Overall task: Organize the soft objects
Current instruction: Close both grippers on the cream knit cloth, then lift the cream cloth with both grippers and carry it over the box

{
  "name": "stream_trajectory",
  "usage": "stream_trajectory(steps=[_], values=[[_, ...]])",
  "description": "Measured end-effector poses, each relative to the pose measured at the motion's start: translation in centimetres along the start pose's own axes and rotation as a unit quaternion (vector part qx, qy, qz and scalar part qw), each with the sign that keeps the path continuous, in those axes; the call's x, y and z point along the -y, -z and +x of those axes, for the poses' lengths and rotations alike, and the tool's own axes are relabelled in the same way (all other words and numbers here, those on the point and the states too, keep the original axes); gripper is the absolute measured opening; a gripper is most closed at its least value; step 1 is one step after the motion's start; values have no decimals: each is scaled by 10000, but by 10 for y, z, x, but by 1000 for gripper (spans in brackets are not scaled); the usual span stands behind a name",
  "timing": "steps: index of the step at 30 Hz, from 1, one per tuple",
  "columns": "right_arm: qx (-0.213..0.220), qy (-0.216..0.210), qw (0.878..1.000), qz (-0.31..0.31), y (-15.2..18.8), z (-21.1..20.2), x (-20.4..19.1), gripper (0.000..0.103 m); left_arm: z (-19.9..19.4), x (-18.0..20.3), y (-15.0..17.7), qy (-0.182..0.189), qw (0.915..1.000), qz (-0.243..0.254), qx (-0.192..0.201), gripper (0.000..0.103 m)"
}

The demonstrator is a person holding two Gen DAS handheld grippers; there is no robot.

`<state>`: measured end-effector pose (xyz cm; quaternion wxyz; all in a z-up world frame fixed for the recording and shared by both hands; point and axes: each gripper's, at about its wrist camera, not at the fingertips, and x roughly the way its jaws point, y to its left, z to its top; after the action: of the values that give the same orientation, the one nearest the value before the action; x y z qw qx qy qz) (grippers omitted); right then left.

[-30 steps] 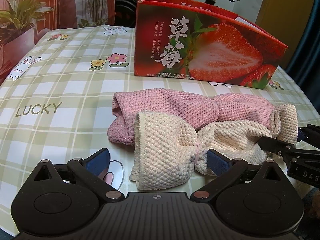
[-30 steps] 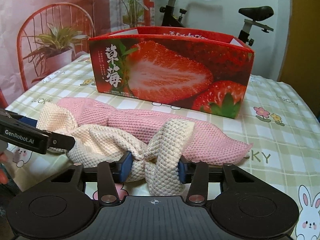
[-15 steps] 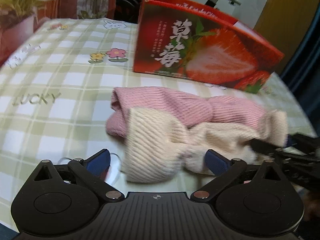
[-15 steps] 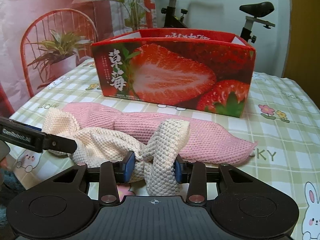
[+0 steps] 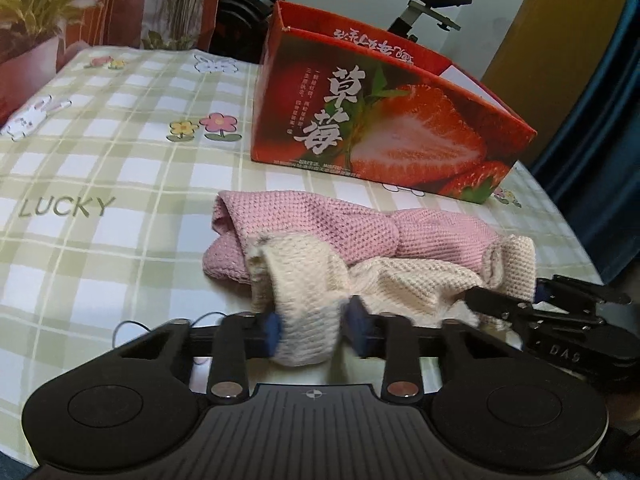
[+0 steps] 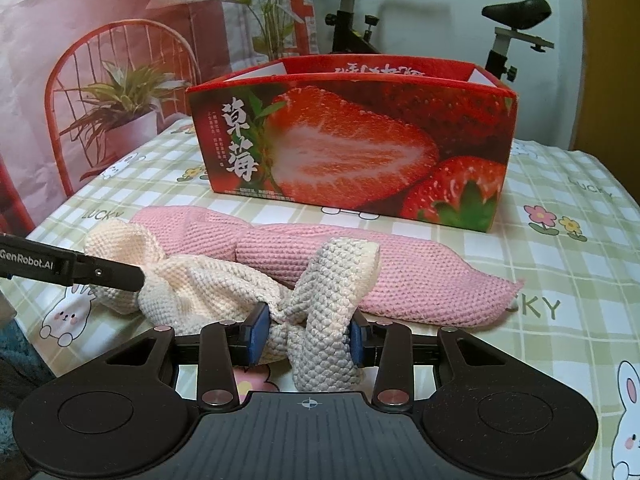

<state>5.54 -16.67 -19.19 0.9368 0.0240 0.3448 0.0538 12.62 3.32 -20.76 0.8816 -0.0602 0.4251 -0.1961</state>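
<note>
A cream knitted cloth (image 5: 404, 284) lies twisted on the table in front of a pink knitted cloth (image 5: 320, 228). My left gripper (image 5: 316, 330) is shut on the cream cloth's left end. My right gripper (image 6: 306, 334) is shut on its other end (image 6: 328, 320). The cream cloth (image 6: 192, 284) stretches between the two grippers. The pink cloth (image 6: 360, 268) lies flat behind it. The left gripper's finger (image 6: 100, 274) shows in the right wrist view, and the right gripper's body (image 5: 560, 324) shows in the left wrist view.
A red strawberry-printed box (image 5: 384, 128), open at the top, stands behind the cloths; it also shows in the right wrist view (image 6: 352, 144). The table has a green checked cover (image 5: 100, 184). A red chair (image 6: 120, 92), plants and an exercise bike stand beyond.
My left gripper has closed from wide open onto the cream cloth's left end. The right gripper has kept its hold and the cloth has lifted slightly.
</note>
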Motion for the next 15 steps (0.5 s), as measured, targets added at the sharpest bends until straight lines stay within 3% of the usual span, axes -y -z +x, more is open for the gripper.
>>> stream_trajectory(steps=[15], values=[[5, -166, 9961, 861, 2, -10, 23, 41, 2, -2, 3, 63, 9999, -108, -7, 26]])
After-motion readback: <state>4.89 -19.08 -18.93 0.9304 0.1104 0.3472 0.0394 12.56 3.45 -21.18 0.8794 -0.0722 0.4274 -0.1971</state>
